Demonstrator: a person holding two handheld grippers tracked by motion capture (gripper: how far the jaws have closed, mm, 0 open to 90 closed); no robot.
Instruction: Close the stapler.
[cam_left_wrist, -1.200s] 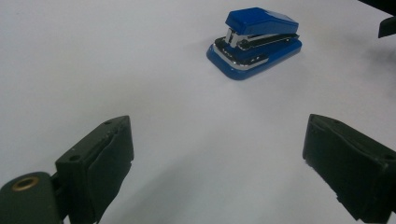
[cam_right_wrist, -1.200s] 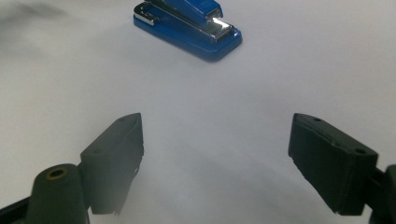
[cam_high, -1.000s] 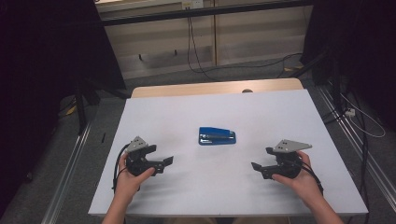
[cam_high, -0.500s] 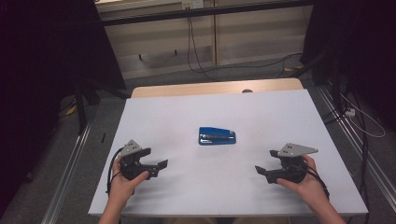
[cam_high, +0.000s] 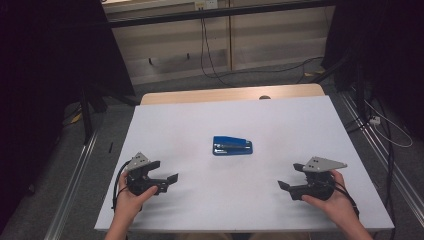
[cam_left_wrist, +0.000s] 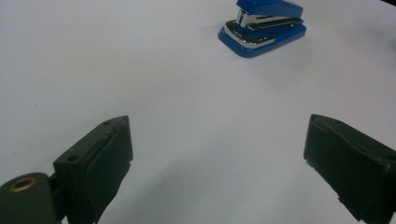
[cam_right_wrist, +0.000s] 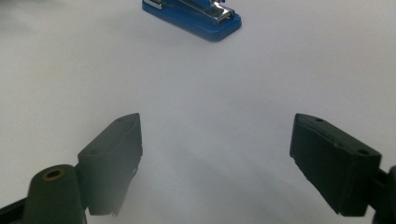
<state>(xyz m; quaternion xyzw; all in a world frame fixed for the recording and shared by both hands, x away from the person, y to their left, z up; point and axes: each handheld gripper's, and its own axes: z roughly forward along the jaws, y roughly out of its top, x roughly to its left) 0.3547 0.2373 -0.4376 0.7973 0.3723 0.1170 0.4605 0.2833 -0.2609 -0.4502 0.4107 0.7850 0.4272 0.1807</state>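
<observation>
- Blue stapler (cam_high: 232, 146) lies mid-surface (cam_high: 300, 130), well apart from both tools.
- Left tool (cam_high: 167, 181) and right tool (cam_high: 286, 187): jaws wide, empty.
- I'd judge it rigid, smallish, slick plastic and metal; I'd pinch across its long sides, mid-body.

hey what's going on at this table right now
A person sits at a white table with a gripper in each hand. The left gripper and the right gripper both rest near the table's front edge, jaws open and holding nothing. A blue stapler lies flat in the middle of the table between them, farther from the person, untouched. Each gripper points roughly toward the stapler, so it looks like a pickup is about to start, though neither has reached it.
</observation>
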